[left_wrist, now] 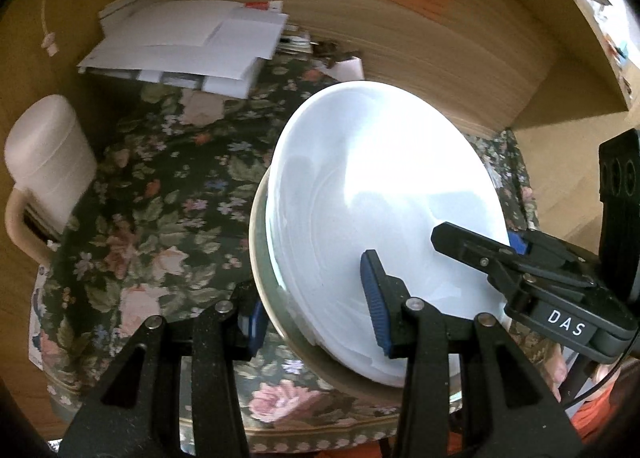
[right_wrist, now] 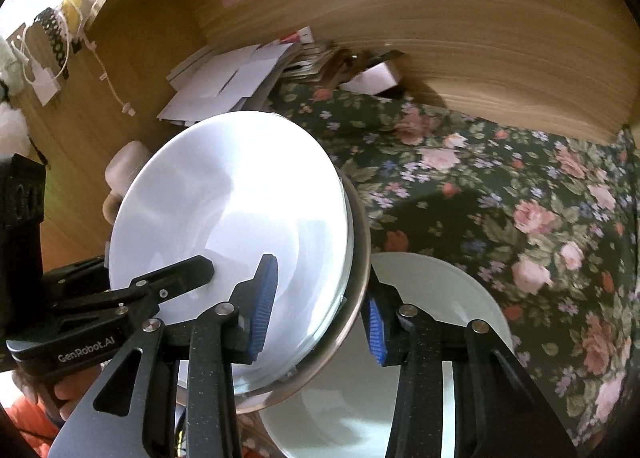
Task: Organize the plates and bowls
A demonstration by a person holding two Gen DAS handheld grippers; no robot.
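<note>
Both grippers hold one tilted stack above the floral tablecloth: white plates (left_wrist: 384, 193) nested on a larger plate with a brownish rim (left_wrist: 264, 290). My left gripper (left_wrist: 316, 310) is shut on the stack's near edge, one blue pad (left_wrist: 374, 298) on the white face. My right gripper (right_wrist: 320, 306) is shut on the opposite edge of the stack (right_wrist: 228, 209), one pad (right_wrist: 264, 302) on top. Each gripper shows in the other's view. A separate white plate (right_wrist: 432, 298) lies on the table below the right gripper.
A pile of white papers (left_wrist: 188, 49) lies at the back by a wooden wall (left_wrist: 400, 33). A cream lidded mug (left_wrist: 44, 169) stands at the table's left edge. The floral tablecloth (right_wrist: 520, 217) spreads to the right.
</note>
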